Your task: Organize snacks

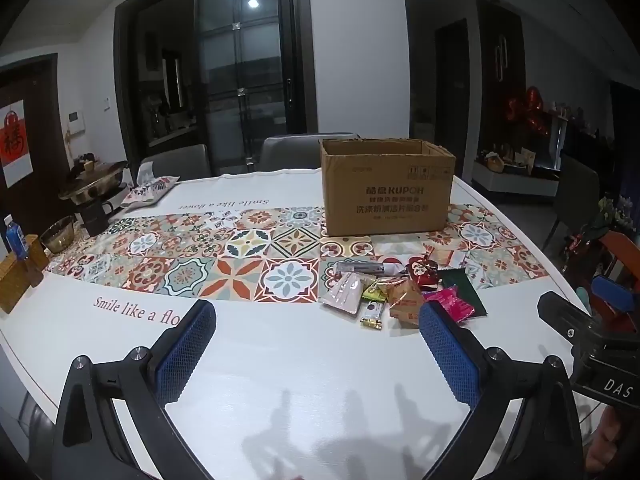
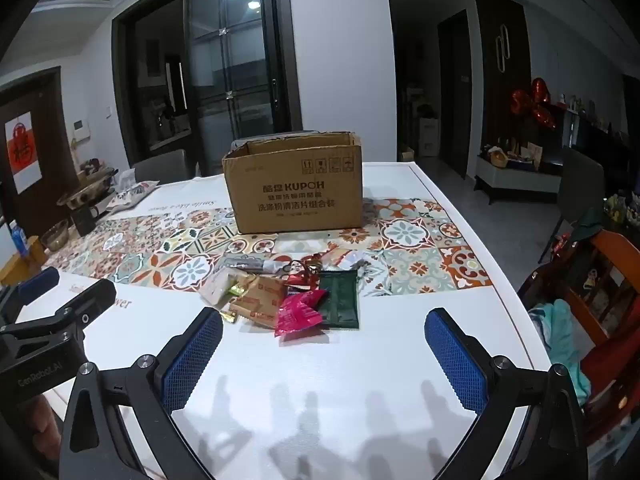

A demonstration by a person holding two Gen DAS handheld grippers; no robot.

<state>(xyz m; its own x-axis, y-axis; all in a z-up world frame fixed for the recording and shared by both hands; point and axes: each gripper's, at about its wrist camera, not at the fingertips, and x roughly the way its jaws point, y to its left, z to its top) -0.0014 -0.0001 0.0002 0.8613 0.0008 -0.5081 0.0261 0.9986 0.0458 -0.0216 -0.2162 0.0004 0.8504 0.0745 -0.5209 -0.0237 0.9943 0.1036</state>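
The snacks (image 2: pixel 288 296) lie in a loose pile on the table (image 2: pixel 320 380), at the near edge of the patterned tile runner (image 2: pixel 404 236). The open cardboard box (image 2: pixel 296 184) stands behind the pile, further from the person, with its top flaps out of the way.

Both tools hang above the bare white part of the table and hold nothing. The right gripper (image 2: pixel 324 332) has its jaws spread wide, and the pile sits straight ahead of it, almost centred between the two blue pads. The pink packet (image 2: pixel 300 312) and the dark green packet (image 2: pixel 340 300) are the nearest pieces to it. The green one lies with its long side pointing away from the gripper, toward the box.

The left gripper (image 1: pixel 318 336) is also fully open, but for it the pile is ahead and off to the right, close to its right-hand finger (image 1: pixel 448 352).

So I judge that the right hand is better placed for a first pick, since it needs only to go forward and down. After that, the box is on the same line, just beyond the pile.
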